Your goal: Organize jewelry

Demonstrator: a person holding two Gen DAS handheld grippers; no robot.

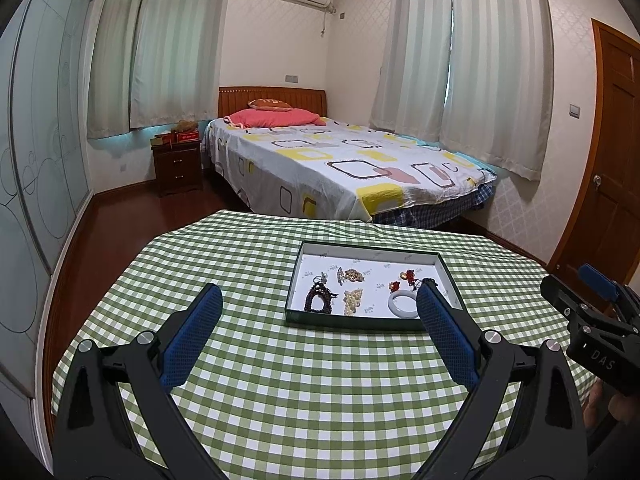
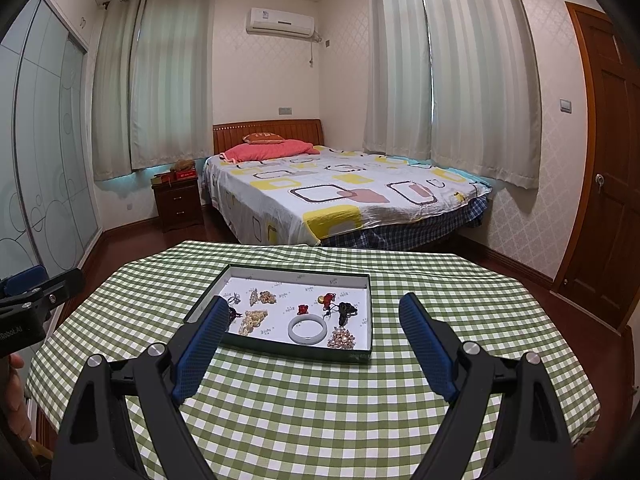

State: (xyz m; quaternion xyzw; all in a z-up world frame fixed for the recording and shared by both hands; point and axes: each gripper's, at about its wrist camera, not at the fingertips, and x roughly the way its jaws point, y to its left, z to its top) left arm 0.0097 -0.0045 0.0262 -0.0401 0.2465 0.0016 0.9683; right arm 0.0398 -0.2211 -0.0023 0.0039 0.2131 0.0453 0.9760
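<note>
"DAS" lettering on right gripper [image 1: 592,300], jewelry tray [image 1: 448,276] unlabelled

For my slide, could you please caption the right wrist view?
Open right gripper hovers before a tray of jewelry.

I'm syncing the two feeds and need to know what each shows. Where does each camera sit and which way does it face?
Left wrist: rides the left gripper, jaws open, looking over the checked table at the jewelry tray; the right gripper shows at right.
Right wrist: rides the right gripper, jaws open, facing the same tray; a hand shows at left.
Shared: tray, white bangle, bed.
</note>
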